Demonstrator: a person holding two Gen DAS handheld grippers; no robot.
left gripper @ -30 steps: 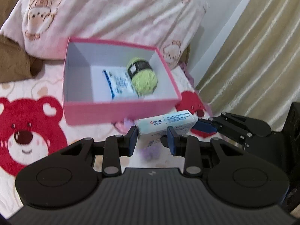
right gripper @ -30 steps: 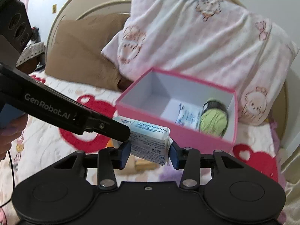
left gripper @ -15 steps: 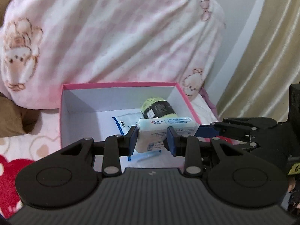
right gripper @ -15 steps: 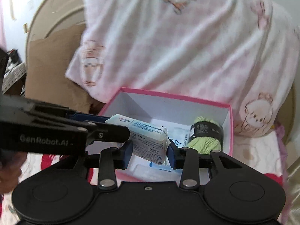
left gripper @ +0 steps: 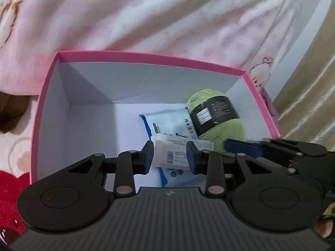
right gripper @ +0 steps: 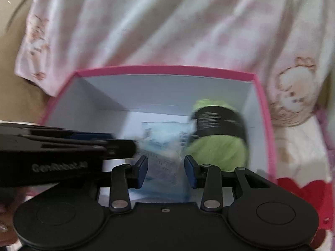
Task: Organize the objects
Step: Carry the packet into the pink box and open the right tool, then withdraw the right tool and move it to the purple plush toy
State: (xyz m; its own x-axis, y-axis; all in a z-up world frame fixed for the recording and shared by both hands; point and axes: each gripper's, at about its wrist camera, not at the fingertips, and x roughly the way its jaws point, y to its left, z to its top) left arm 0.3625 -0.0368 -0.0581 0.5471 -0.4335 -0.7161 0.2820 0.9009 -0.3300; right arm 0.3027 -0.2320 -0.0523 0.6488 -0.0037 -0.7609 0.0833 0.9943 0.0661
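Tissue pack (left gripper: 170,154) hanging low inside pink box (left gripper: 146,57), held at both ends. Left tongs (left gripper: 170,156) easing apart, pack still between pads; right tongs (right gripper: 165,168) clamped tight on it. Wet-wipes packet (left gripper: 167,123) flat on box floor underneath, green yarn ball (left gripper: 217,117) in box's far right corner.

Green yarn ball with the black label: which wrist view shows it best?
Left wrist view: the green yarn ball with the black paper label is sharp, label stickers visible, inside the pink cardboard box. The right wrist view shows it motion-blurred, label unreadable.
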